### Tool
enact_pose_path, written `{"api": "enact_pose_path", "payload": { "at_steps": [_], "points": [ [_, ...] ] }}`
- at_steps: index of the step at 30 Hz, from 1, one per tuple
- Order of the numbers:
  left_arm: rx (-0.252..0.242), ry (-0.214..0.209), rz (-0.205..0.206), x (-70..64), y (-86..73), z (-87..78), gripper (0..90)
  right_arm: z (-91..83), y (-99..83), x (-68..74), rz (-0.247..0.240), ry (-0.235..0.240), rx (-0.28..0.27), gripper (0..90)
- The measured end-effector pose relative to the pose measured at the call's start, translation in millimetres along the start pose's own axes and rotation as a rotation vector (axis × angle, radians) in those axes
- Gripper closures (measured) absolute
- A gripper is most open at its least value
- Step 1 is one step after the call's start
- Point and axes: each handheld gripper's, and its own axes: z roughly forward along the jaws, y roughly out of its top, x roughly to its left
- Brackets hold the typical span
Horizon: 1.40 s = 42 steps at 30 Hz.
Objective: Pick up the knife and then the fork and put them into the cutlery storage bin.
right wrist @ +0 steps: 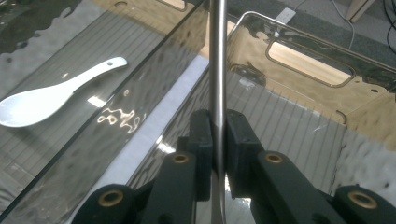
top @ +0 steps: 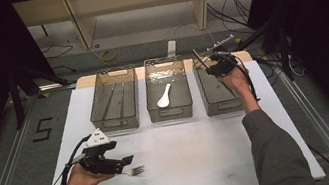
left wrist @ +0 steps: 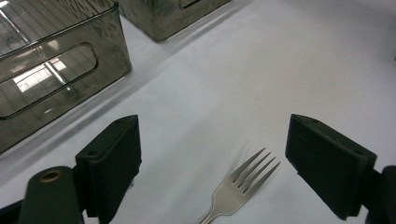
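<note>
A silver fork (top: 136, 170) (left wrist: 243, 179) lies on the white table (top: 199, 157) near the front left. My left gripper (top: 131, 165) (left wrist: 212, 140) is open, low over the table, with the fork's tines between its wide-apart jaws and untouched. My right gripper (top: 209, 64) (right wrist: 218, 119) hovers over the back of the right clear bin (top: 223, 108) (right wrist: 299, 116), shut on a thin metal utensil (top: 197, 56) (right wrist: 217, 56) that stands upright from its jaws. I see that utensil edge-on and cannot tell its kind.
Three clear bins stand in a row at the back of the table. The left bin (top: 109, 72) (left wrist: 56, 70) holds long thin metal pieces (top: 115, 100). The middle bin (top: 163, 62) holds a white spoon (top: 164, 96) (right wrist: 51, 95).
</note>
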Motion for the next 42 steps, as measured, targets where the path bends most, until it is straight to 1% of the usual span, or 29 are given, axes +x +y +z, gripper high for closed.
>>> {"api": "enact_pose_path", "payload": {
  "at_steps": [5, 8, 12, 13, 14, 15, 16, 17, 18, 20, 23, 24, 25, 27, 29, 31, 33, 34, 37, 39, 41, 42],
  "points": [
    [-0.003, -0.001, -0.006, 0.2, -0.2, 0.1, 17.7, 4.5, -1.8, -2.9, 0.025, -0.018, -0.008, 83.0],
    [0.001, 0.001, -0.001, 0.2, -0.1, -0.1, 17.7, 8.0, -3.0, -4.0, 0.032, -0.028, 0.009, 82.9],
    [-0.003, 0.001, -0.006, -0.1, -0.1, -0.2, 17.7, 13.4, -5.1, -6.9, 0.058, -0.034, 0.025, 82.4],
    [0.002, 0.001, -0.003, 0.2, -0.2, 0.0, 17.7, 14.7, -5.9, -7.4, 0.073, -0.029, 0.034, 81.9],
    [0.003, 0.002, -0.003, 0.3, -0.4, 0.2, 17.7, 16.0, -6.7, -8.1, 0.078, -0.027, 0.037, 81.5],
    [0.007, 0.003, -0.003, 0.5, -0.5, 0.3, 17.7, 17.0, -7.3, -8.0, 0.084, -0.028, 0.042, 80.2],
    [0.008, 0.004, -0.003, 0.6, -0.7, 0.5, 17.7, 16.8, -7.8, -8.3, 0.097, -0.023, 0.030, 75.5],
    [0.008, 0.004, -0.005, 0.4, -0.9, 0.5, 17.7, 15.6, -7.6, -9.0, 0.117, -0.013, 0.019, 73.6],
    [0.009, 0.004, -0.005, 0.4, -0.9, 0.4, 17.7, 13.8, -6.9, -8.5, 0.125, -0.009, 0.013, 71.5],
    [0.010, 0.006, 0.000, 0.2, -0.6, 0.1, 17.7, 10.2, -5.7, -7.5, 0.116, -0.014, 0.005, 67.4],
    [0.012, 0.002, -0.003, 0.3, 0.3, -0.4, 17.7, 4.5, -5.5, -5.9, 0.112, -0.002, -0.005, 60.2],
    [0.015, 0.004, 0.001, 0.8, 0.3, 0.0, 17.6, 2.4, -5.4, -4.9, 0.115, 0.007, -0.011, 57.2],
    [0.017, 0.006, -0.006, 0.8, 0.0, 0.7, 17.5, 0.1, -5.4, -3.9, 0.116, 0.025, -0.017, 54.8],
    [0.031, 0.009, -0.006, 1.6, -0.4, 1.5, 17.5, -5.8, -5.7, -0.5, 0.107, 0.044, -0.032, 50.6],
    [0.040, 0.012, -0.004, 2.4, -0.2, 2.2, 17.4, -14.1, -6.5, 3.1, 0.100, 0.069, -0.053, 47.3],
    [0.052, 0.015, -0.007, 3.4, 0.0, 2.7, 17.4, -23.9, -8.1, 7.4, 0.081, 0.086, -0.077, 44.6],
    [0.083, 0.034, -0.001, 4.9, 0.3, 3.2, 17.4, -34.9, -11.5, 12.3, 0.070, 0.113, -0.097, 42.6],
    [0.097, 0.044, 0.005, 5.5, 0.5, 3.3, 17.4, -40.6, -13.8, 15.0, 0.067, 0.128, -0.109, 41.7],
    [0.135, 0.058, 0.010, 8.4, 1.4, 3.9, 18.1, -56.9, -24.8, 25.0, 0.045, 0.169, -0.147, 39.4],
    [0.162, 0.070, 0.008, 10.1, 1.5, 5.3, 18.7, -66.2, -34.4, 31.7, 0.027, 0.188, -0.161, 38.0],
    [0.195, 0.071, 0.003, 11.7, 1.2, 6.4, 18.9, -73.6, -45.9, 38.9, 0.017, 0.212, -0.178, 37.0],
    [0.207, 0.074, 0.002, 12.5, 0.8, 7.2, 19.2, -76.9, -51.9, 43.1, 0.005, 0.218, -0.182, 36.5]
  ]
}}
